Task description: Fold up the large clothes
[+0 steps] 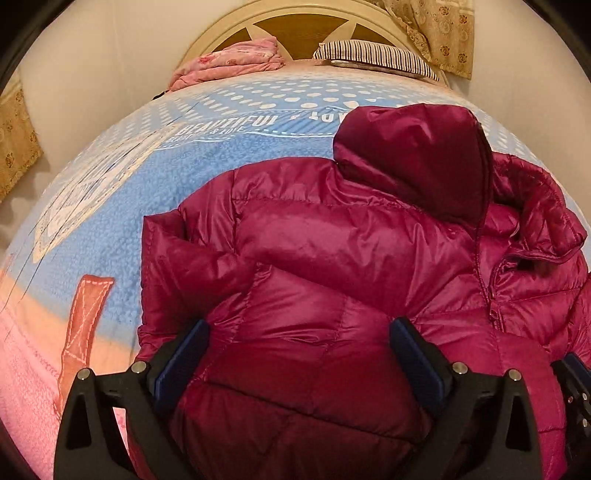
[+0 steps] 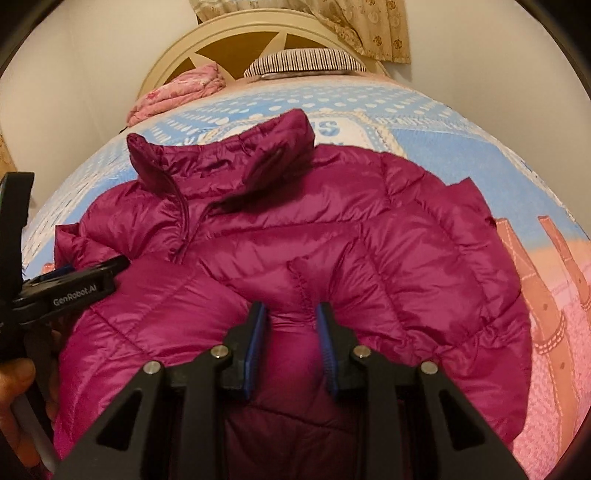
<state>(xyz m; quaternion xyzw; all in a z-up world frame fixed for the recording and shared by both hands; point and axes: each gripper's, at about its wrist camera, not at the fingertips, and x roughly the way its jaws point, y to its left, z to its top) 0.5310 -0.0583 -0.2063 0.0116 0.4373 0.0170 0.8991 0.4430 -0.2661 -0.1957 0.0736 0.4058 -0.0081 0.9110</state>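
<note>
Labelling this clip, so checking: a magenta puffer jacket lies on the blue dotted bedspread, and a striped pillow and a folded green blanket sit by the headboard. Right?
Not quite: the folded blanket by the headboard is pink, not green, as the left wrist view shows. The rest holds: the magenta puffer jacket lies on the blue dotted bedspread, with the striped pillow by the headboard.

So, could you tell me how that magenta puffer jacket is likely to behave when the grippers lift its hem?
The magenta puffer jacket will probably flop and drape, since its hood and sleeves lie slumped on the bedspread. Its shiny shell looks slippery, so the right gripper may lose thin folds. The puffy quilting suggests it is light for its bulk.
</note>
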